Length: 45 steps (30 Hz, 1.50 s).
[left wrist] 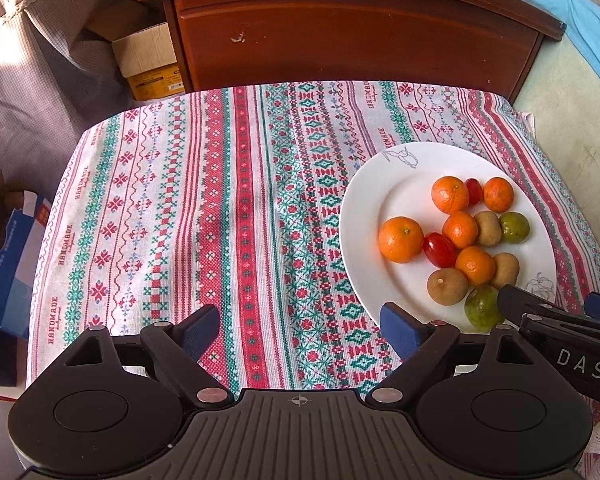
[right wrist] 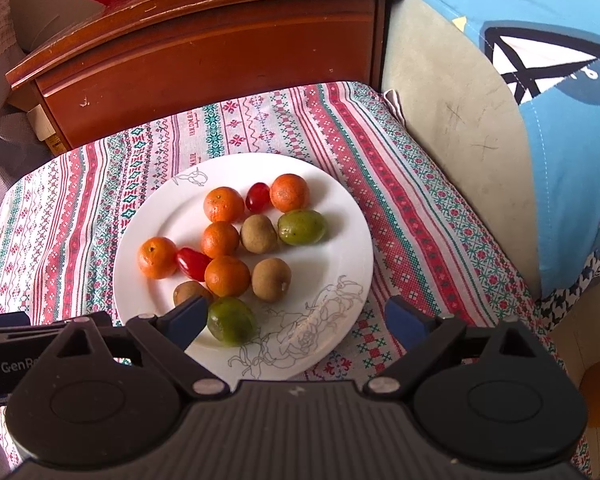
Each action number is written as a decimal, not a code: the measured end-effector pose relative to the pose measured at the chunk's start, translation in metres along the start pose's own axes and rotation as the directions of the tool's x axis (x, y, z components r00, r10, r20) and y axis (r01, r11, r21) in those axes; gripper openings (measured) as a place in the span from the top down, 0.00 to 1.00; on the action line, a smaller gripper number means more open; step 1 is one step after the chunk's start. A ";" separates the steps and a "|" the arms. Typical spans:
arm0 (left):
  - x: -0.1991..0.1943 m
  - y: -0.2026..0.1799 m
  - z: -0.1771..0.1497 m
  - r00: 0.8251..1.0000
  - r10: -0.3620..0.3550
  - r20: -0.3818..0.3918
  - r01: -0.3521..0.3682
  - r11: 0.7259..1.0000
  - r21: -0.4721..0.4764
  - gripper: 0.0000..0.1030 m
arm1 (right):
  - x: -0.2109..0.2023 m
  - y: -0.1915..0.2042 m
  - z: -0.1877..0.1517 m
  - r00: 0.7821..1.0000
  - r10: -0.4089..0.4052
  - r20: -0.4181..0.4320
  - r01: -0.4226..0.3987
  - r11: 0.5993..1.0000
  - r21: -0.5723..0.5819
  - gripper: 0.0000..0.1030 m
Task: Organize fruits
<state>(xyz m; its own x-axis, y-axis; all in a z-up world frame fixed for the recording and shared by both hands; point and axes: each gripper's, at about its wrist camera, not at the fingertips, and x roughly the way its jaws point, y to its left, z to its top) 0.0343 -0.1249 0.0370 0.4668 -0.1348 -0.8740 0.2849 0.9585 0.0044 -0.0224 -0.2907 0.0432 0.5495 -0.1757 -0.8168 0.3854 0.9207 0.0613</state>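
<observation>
A white plate (right wrist: pixel 332 240) (left wrist: pixel 380 184) lies on the patterned tablecloth and holds several small oranges (right wrist: pixel 224 204), two red cherry tomatoes (right wrist: pixel 193 264), three brown kiwis (right wrist: pixel 271 279) and two green fruits (right wrist: pixel 231 321). My right gripper (right wrist: pixel 296 322) is open and empty, low over the plate's near edge, its left finger (right wrist: pixel 186 320) next to the near green fruit. My left gripper (left wrist: pixel 300 330) is open and empty over the bare cloth, left of the plate. The right gripper's body (left wrist: pixel 560 336) shows at the plate's near rim in the left wrist view.
The tablecloth (left wrist: pixel 204 216) covers a small table. A dark wooden cabinet (left wrist: pixel 340 32) stands behind it. Cardboard boxes (left wrist: pixel 148 60) and a blue box (left wrist: pixel 16 264) sit at the left. A blue-covered cushion (right wrist: pixel 560 120) lies to the right.
</observation>
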 end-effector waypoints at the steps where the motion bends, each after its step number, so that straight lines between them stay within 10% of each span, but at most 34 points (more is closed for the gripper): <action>1: 0.000 0.000 0.000 1.000 0.001 -0.001 -0.001 1.000 0.000 0.14 | 0.000 0.000 0.000 1.000 -0.002 0.000 0.002 1.000 -0.001 0.08; 45: -0.027 0.042 -0.021 0.997 0.070 0.020 -0.069 0.998 -0.013 0.14 | -0.027 0.049 -0.013 1.000 0.009 0.010 -0.008 0.994 -0.111 0.08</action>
<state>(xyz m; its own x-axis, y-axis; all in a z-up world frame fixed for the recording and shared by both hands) 0.0165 -0.0761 0.0506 0.5022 -0.0727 -0.8617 0.2406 0.9689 0.0585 -0.0277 -0.2362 0.0605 0.5606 -0.1707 -0.8103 0.2964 0.9551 0.0039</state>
